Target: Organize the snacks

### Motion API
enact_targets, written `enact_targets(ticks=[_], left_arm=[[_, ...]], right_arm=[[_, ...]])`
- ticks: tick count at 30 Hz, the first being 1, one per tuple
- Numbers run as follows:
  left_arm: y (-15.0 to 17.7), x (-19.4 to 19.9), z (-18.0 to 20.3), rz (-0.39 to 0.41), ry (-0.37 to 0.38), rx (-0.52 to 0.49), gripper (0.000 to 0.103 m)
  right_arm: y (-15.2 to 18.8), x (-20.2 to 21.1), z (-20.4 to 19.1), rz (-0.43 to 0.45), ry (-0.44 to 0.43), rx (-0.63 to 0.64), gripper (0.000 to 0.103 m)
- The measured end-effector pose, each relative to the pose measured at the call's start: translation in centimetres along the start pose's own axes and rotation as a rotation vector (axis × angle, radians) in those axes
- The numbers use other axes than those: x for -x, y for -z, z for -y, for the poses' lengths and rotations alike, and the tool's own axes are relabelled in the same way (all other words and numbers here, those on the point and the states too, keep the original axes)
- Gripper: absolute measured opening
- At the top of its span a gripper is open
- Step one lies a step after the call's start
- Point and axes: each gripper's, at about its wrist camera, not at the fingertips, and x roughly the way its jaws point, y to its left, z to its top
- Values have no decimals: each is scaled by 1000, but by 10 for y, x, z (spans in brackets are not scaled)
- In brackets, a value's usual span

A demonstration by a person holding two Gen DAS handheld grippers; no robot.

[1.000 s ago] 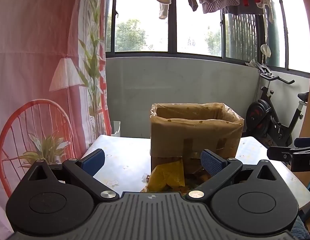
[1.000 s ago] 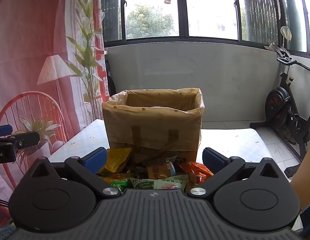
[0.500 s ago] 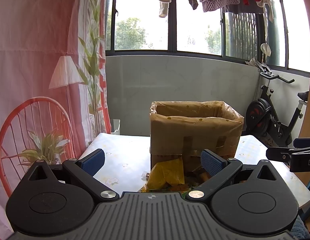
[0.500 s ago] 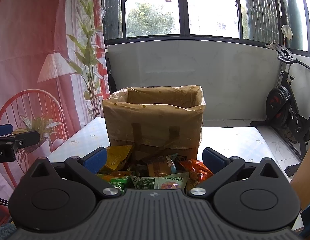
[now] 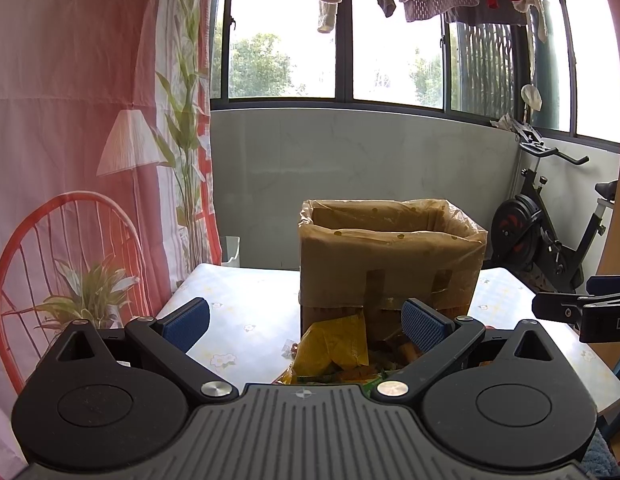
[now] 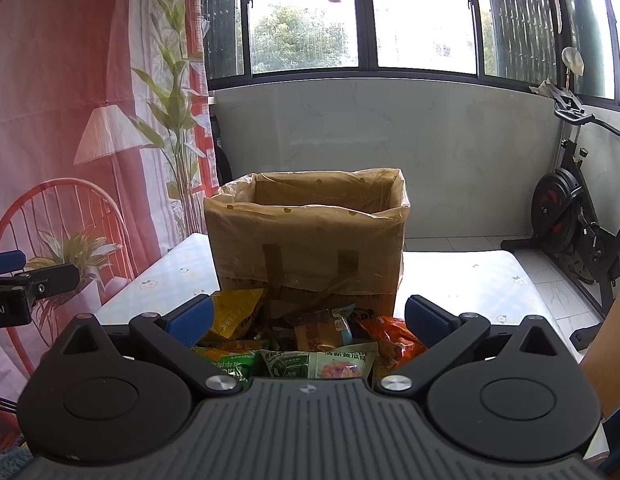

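Heap of snack packets (image 6: 310, 344) on floral table (image 6: 470, 280), just ahead of right gripper (image 6: 308, 314), fingers wide apart and empty, left gripper (image 5: 304, 318) likewise spread, holding nothing, lined cardboard box (image 6: 310, 240) upright just beyond the heap.

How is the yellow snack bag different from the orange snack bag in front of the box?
In the right wrist view, the yellow crinkly snack bag sits toward the left of the pile, while the orange crinkly snack bag sits on the right. The yellow bag stands up, leaning at the tall brown cardboard box; the orange bag lies lower and flatter. Both are loose packets on the table, outside the box, and neither is gripped.
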Motion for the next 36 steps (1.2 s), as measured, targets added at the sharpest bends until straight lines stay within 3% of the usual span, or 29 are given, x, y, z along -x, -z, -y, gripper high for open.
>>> enact_targets(ticks=[14,18,21,22,26,28,30,33,36], left_arm=[[9,-8,-2,3,2,16,103],[3,-12,-9,39,-17,26,103],[1,-17,-17,81,-16,80,103],[-1,-21,-21,107,2,141,103],[-4,-36,-29,77,11,186,103],[-3,-46,-29,46,-27,108,103],[0,-53,-31,75,-50,49,103],[6,-65,-31,64,-26,53,103],[16,-81,-27,15,-1,69,103]], right_arm=[[0,0,1,2,-3,-5,103],[2,-3,5,29,-34,-21,103],[6,-6,7,92,-11,10,103],[9,-9,8,117,-3,23,103],[11,-22,11,128,-31,23,103],[12,-31,12,120,-34,13,103],[14,-40,11,113,-10,16,103],[23,-56,12,94,9,16,103],[35,-71,18,51,-27,-30,103]])
